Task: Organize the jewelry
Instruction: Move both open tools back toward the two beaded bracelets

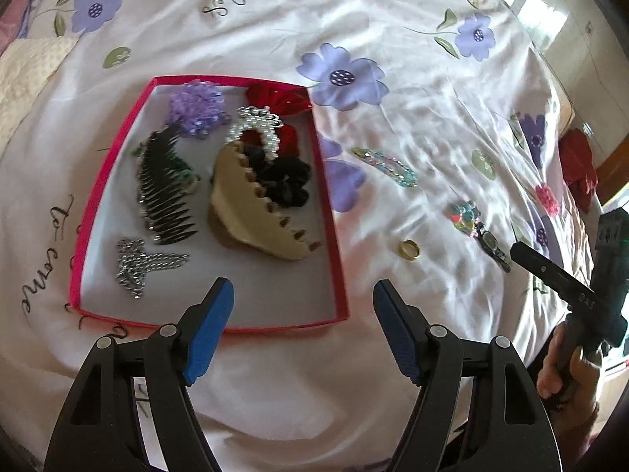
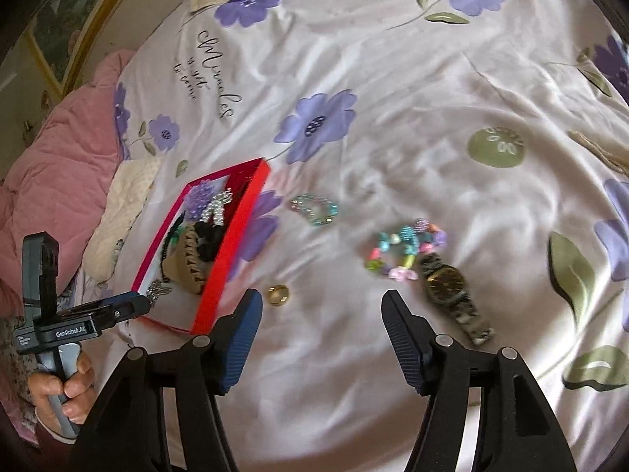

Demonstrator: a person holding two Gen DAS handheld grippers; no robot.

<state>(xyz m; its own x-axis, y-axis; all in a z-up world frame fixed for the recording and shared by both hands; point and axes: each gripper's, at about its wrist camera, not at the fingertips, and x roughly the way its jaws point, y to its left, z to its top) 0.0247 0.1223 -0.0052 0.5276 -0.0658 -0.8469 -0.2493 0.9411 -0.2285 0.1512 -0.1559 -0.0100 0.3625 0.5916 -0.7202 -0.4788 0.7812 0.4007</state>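
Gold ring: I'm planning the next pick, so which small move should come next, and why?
Probably lower the right gripper onto the gold ring. Its jaws are open and empty, and the ring lies loose on the bedspread, just outside the red box, nearer the fingertips than the watch or bracelets. The left gripper is open too.

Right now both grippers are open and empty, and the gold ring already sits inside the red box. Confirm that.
Not quite. The gold ring lies on the bedsheet just outside the red box, as the right wrist view shows. The left gripper and right gripper are indeed open and empty.
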